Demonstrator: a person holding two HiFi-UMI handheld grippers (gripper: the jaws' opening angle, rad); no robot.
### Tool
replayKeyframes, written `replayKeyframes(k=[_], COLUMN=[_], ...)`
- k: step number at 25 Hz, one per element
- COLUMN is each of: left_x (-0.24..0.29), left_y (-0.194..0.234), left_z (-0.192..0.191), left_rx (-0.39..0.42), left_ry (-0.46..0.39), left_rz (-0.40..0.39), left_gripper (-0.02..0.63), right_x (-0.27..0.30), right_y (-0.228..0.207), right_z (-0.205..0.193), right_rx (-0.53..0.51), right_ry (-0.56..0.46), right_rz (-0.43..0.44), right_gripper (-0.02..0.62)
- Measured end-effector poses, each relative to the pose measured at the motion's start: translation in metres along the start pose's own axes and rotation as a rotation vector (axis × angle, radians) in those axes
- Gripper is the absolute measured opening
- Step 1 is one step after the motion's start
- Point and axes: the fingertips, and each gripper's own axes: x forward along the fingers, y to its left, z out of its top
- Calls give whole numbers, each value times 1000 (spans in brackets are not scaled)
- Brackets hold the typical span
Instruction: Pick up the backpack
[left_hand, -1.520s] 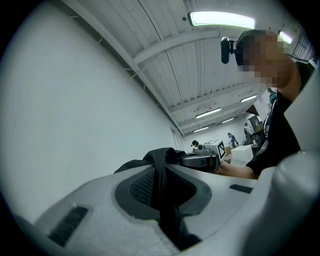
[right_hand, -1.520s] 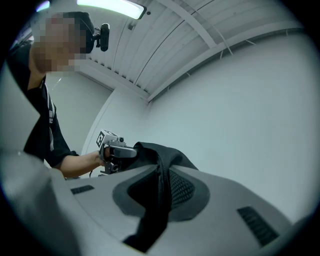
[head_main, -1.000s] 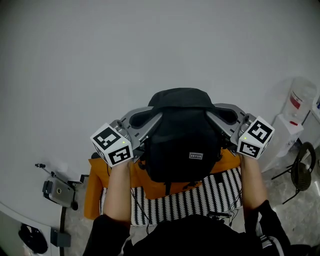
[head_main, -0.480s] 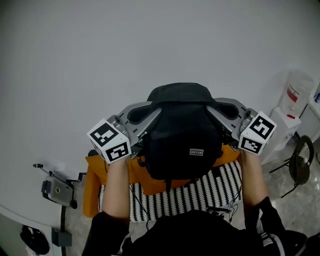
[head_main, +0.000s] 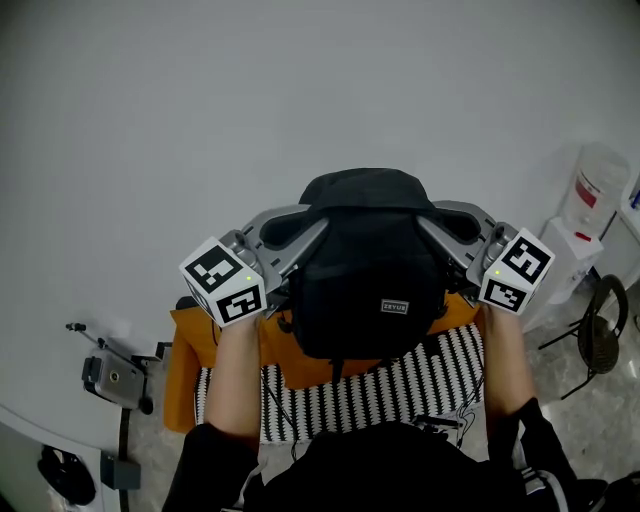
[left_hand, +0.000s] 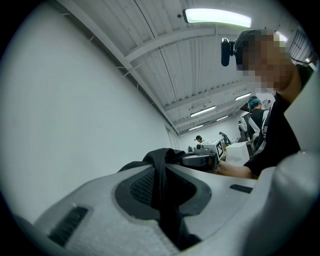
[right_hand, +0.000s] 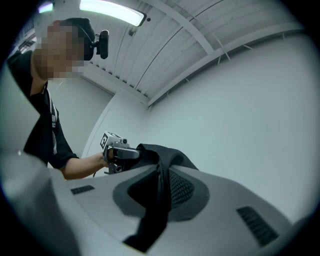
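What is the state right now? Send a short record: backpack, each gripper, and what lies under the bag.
backpack: black, upright, held between both grippers by its straps
left gripper: jaws closed on the left strap
right gripper: jaws closed on the right strap
underneath: striped cloth and orange fabric, near the person's lap
base contact: cannot tell whether the bag's bottom rests on anything
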Motion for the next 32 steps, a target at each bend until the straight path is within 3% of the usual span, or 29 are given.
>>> replayKeyframes(k=[19, 32], left_x=[-4, 2], left_y=[8, 15], left_z=[-8, -28], left_rx=[14, -23], left_ry=[18, 22], left_rz=[-16, -26], left_gripper=[51, 51], right_x=[10, 12], right_y=[0, -6], right_z=[-7, -26], right_rx=[-7, 9], right_ry=[-6, 20], right_rz=[4, 10], right_gripper=[44, 43])
